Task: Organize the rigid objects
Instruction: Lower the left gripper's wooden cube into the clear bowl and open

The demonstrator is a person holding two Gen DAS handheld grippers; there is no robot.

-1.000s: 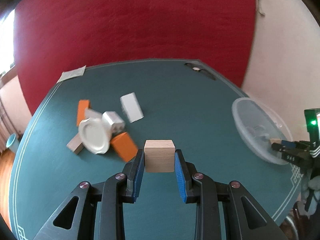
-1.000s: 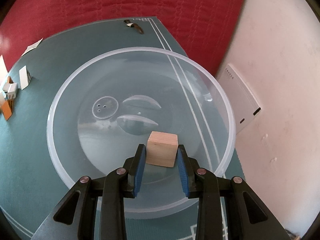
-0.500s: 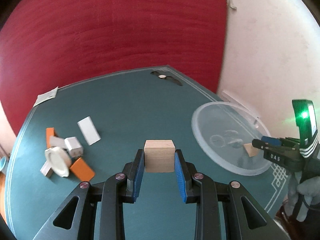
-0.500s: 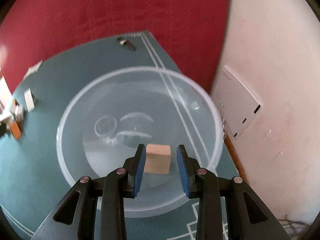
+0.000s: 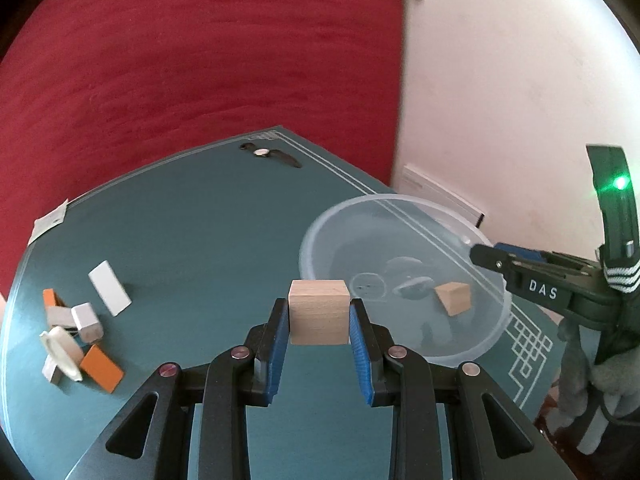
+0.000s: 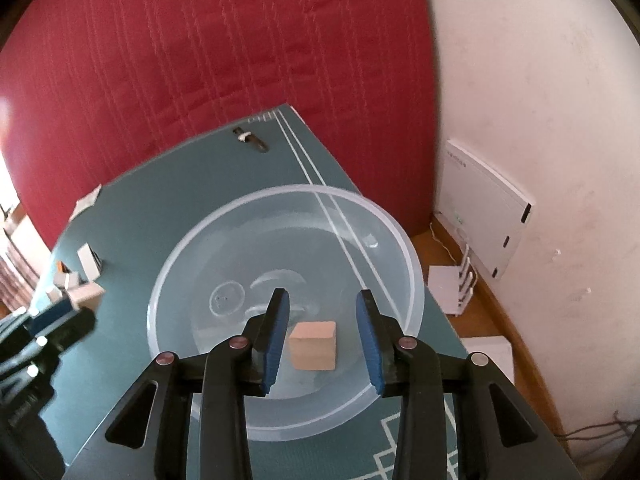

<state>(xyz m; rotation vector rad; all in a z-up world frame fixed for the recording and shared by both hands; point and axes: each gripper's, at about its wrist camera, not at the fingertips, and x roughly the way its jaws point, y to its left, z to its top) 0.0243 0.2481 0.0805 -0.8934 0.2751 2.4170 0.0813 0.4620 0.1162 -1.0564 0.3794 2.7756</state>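
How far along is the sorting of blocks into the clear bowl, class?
Done: one wooden cube lies in the clear bowl; the right claw, just opening, has let go. In hand: the left claw grips a second cube. Left: orange and white blocks clustered on the table.

A deep red quilted wall covering [image 6: 208,60] stands behind the teal table [image 5: 192,240], meeting a plain white wall [image 6: 540,100] on the right. A white panel [image 6: 486,208] leans against that wall above a wooden floor [image 6: 496,320].

Wristwatch [image 5: 269,153] on green table [image 5: 192,232]
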